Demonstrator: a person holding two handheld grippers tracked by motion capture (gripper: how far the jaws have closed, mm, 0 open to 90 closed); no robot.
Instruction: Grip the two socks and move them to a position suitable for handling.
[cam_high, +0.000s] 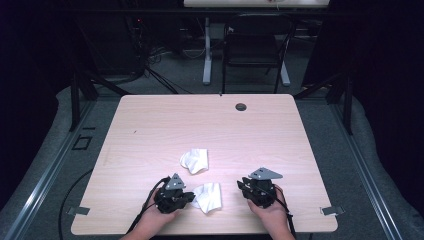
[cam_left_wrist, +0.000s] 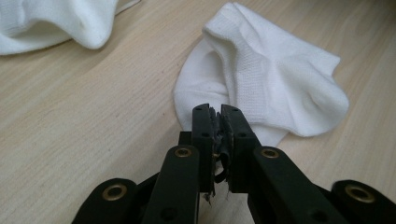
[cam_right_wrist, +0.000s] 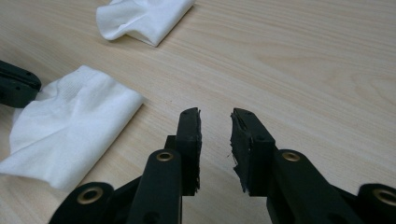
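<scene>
Two white knitted ankle socks lie on the pale wood-grain surface (cam_high: 150, 125): the nearer sock (cam_high: 208, 196) sits between the two hands close to the front edge, and the farther sock (cam_high: 194, 160) lies crumpled a little beyond it, apart from it. The left gripper (cam_high: 186, 197) has its jaws closed right at the nearer sock's edge; in the left gripper view (cam_left_wrist: 219, 122) the pads meet with almost no gap, and whether a thin fold of cloth is pinched between them is hard to make out, since the jaw tips cover that spot. The right gripper (cam_right_wrist: 215, 126) hovers above bare wood just beside the same sock, jaws partly apart and holding nothing.

Both socks look light, soft and limp, so they should drape and fold wherever lifted, and slide easily on the smooth wood. A ribbed cuff or a doubled edge seems the best hold, being thicker. Which end is cuff and which toe is unclear on the farther sock.
</scene>
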